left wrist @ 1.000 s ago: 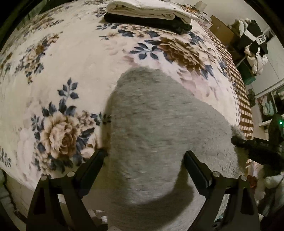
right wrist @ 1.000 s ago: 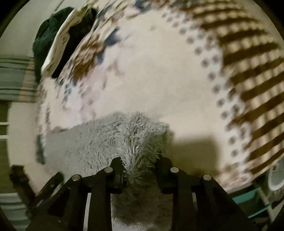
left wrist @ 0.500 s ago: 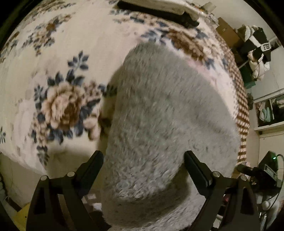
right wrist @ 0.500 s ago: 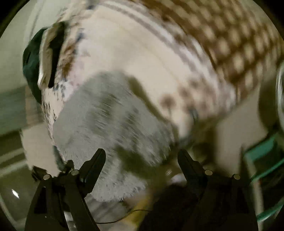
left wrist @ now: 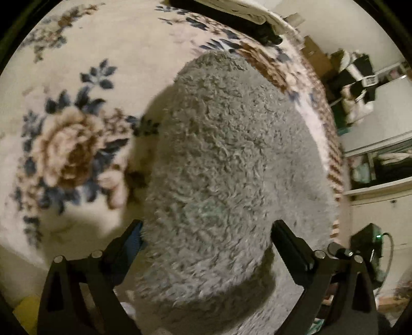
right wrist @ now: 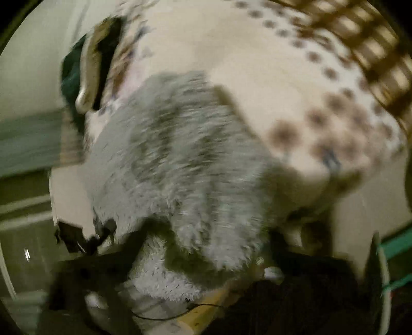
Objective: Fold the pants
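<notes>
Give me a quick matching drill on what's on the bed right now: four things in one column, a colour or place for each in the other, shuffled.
Things:
1. fuzzy pants
2. floral blanket
3. folded clothes stack
4. left gripper

Descriptions:
A. cream with brown roses and blue leaves
B. grey, lying folded near the bed's near edge
C. at the far side of the bed
D. jaws opening, astride the grey fabric's near end, pads not pressing it

Pairs: 1-B, 2-A, 3-C, 4-D
</notes>
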Tool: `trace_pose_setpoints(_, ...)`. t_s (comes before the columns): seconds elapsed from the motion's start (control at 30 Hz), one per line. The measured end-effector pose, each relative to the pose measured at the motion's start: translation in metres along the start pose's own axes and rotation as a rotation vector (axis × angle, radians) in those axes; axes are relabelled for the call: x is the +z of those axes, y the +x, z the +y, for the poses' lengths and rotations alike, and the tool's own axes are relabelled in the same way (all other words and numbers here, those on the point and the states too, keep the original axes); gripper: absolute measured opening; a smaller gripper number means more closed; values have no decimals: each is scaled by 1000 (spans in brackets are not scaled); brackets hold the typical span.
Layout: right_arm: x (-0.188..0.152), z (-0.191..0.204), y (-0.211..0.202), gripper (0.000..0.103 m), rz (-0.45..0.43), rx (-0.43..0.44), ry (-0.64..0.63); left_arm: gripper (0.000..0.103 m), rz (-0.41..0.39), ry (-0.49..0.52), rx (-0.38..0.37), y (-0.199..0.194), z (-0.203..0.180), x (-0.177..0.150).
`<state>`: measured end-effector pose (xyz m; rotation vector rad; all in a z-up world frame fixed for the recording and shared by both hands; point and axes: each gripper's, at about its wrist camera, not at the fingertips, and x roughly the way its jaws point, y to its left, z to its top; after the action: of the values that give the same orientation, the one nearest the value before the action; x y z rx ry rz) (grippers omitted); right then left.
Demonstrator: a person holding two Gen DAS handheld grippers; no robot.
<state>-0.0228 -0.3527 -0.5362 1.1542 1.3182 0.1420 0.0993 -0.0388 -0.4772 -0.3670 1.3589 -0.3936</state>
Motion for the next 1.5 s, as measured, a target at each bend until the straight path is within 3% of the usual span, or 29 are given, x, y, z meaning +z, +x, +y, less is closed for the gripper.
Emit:
trace_pose_setpoints(0.17, 4, 2, 41, 102, 83, 12, -4, 102, 9, -35, -76, 20, 11, 8)
trace_pose_setpoints(0.27, -3, 17, 49, 101, 61, 46, -36, 102, 1, -36, -96, 18, 10, 10)
trace_pose_setpoints(0.37, -13, 42, 50, 84, 26, 41, -100, 102, -12, -48, -112, 14, 10, 12)
trace_pose_setpoints(0.47, -16, 48, 52, 64, -9, 28, -85, 91, -17, -55, -121, 11, 10, 15)
trace_pose_setpoints(0.5, -17, 47, 51, 60, -21, 29, -70, 79, -22, -56, -129, 7, 10, 13)
trace_pose_setpoints(0.53, -21, 45, 46, 57, -28, 30, -68, 67, -23, -53, -135, 5, 8, 14)
trace_pose_setpoints(0.63, -27, 54, 35, 52, -48, 15, -96, 55, -36, -26, -139, -6, -3, 17)
trace_pose_setpoints(0.73, -29, 62, 18, 50, -71, 8, -117, 50, -47, -5, -147, -21, -15, 19)
trace_pose_setpoints(0.97, -24, 100, -39, 50, -116, 35, -152, 49, -103, 6, -170, -75, -47, 43)
trace_pose_setpoints(1.13, 4, 159, -75, 50, -161, 46, -204, 49, -160, 32, -193, -111, -80, 93)
trace_pose_setpoints(1.27, 53, 217, -92, 50, -224, 35, -249, 49, -207, 46, -222, -123, -102, 155)
trace_pose_setpoints(1.5, 190, 332, -57, 50, -336, 26, -294, 50, -280, 46, -275, -112, -102, 321)
